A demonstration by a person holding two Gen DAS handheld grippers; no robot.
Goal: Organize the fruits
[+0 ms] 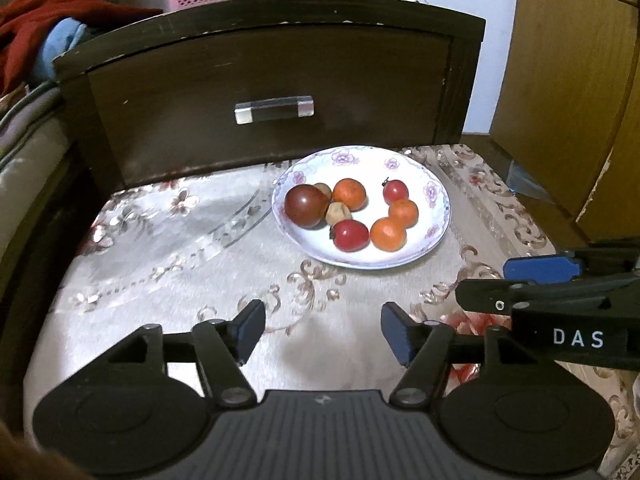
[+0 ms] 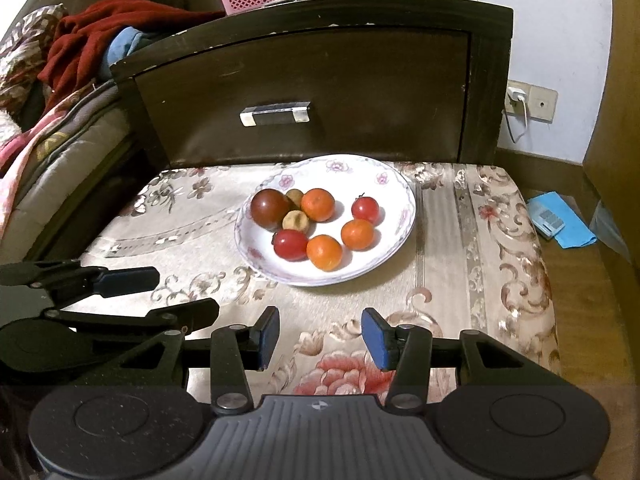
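A white floral plate (image 1: 416, 176) (image 2: 394, 184) sits on a cloth-covered stool. It holds a large dark red tomato (image 1: 306, 205) (image 2: 270, 209), two small red tomatoes (image 1: 351, 235) (image 2: 290, 244), three orange mandarins (image 1: 388, 234) (image 2: 325, 253) and two small brown fruits (image 1: 338, 213) (image 2: 295, 221). My left gripper (image 1: 323, 334) is open and empty, low over the cloth in front of the plate. My right gripper (image 2: 320, 338) is open and empty, also short of the plate. Each gripper shows at the side of the other's view.
A dark wooden drawer front (image 1: 272, 96) (image 2: 304, 92) with a clear handle stands right behind the plate. Bedding and red cloth (image 2: 80, 48) lie at the left. A wooden cabinet (image 1: 572, 80) is at the right. A blue item (image 2: 560, 220) lies on the floor.
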